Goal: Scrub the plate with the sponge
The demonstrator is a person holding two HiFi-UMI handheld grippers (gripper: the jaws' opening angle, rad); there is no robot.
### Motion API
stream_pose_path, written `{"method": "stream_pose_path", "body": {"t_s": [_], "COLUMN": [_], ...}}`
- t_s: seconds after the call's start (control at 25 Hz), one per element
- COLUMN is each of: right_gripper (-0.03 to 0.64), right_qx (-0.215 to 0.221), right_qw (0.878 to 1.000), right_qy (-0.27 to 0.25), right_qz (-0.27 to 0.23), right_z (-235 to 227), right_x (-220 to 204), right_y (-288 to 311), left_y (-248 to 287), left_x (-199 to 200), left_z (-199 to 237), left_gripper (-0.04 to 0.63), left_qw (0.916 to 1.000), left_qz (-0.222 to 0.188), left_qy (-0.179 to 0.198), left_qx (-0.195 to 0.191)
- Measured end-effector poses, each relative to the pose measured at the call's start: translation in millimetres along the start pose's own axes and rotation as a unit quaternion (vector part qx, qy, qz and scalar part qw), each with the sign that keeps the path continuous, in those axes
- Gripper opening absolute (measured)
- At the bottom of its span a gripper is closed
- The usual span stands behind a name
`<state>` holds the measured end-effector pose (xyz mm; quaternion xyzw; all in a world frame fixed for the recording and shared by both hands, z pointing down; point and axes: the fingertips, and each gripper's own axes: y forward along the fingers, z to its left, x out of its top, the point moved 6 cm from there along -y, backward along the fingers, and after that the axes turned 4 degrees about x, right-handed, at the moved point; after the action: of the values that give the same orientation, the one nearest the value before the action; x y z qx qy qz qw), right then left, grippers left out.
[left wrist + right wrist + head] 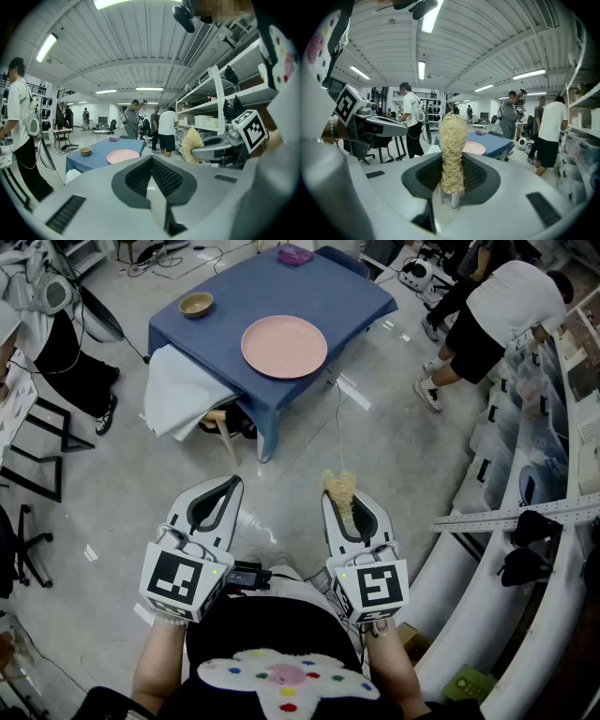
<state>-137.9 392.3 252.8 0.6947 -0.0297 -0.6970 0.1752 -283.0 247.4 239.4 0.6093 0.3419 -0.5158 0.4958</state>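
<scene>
Both claws are held low in front of the person, out over the grey floor (122, 493) and well short of the work.

The left claw (229, 484) sits at 7 o'clock in the head view. Its jaws are pressed together and there is nothing between them. Its own view shows the two ribbed pads meeting in a tight line.

The right claw (337, 499) is at 5 o'clock, beside its partner and clear of it. It is clamped on the sponge (453, 149), a pale, shaggy, straw-coloured piece. The sponge stands upright between the pads and pokes out past the tips.

At 12 o'clock from the claws stands the blue-covered desk (347, 292), well apart from both of them. The pink plate (284, 346) lies flat on its near half, bare and round. Neither claw nor the sponge touches it.

A small tan bowl (197, 304) sits at 10 o'clock from the plate, near the desk's left edge. A purple object (295, 255) rests at 12 o'clock on the far edge. A white cloth (183, 395) hangs off the near left corner at 8 o'clock.

Off at 2 o'clock a person (506, 301) in a white top bends towards the shelving.
</scene>
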Motion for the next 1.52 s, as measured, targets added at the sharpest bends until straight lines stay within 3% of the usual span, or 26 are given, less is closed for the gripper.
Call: {"method": "stream_pose_path", "body": {"t_s": [0.64,0.84,0.88,1.0,1.52], "right_gripper": [0.100,0.103,0.103,0.104,0.106], "right_qx": [-0.006,-0.005,-0.005,-0.007,0.013], "right_qw": [1.000,0.999,0.999,0.999,0.999], "right_qy": [0.024,0.034,0.035,0.036,0.039], "right_qz": [0.002,0.001,0.001,-0.001,-0.009], "right_z": [-18,-23,-24,-28,-47], "right_x": [-8,-7,-7,-6,-18], "right_y": [1,2,3,3,-11], "left_y": [14,18,19,23,23], "left_x": [-2,-1,-1,0,1], "left_z": [-7,-8,-9,-10,-32], "left_gripper": [0.011,0.014,0.028,0.152,0.138], "left_qw": [1.0000,0.9998,0.9998,0.9999,0.9995], "left_qz": [0.010,0.011,0.013,0.013,0.006], "left_qy": [0.001,0.007,0.006,-0.006,-0.002], "left_qx": [-0.003,0.012,0.011,0.003,0.032]}}
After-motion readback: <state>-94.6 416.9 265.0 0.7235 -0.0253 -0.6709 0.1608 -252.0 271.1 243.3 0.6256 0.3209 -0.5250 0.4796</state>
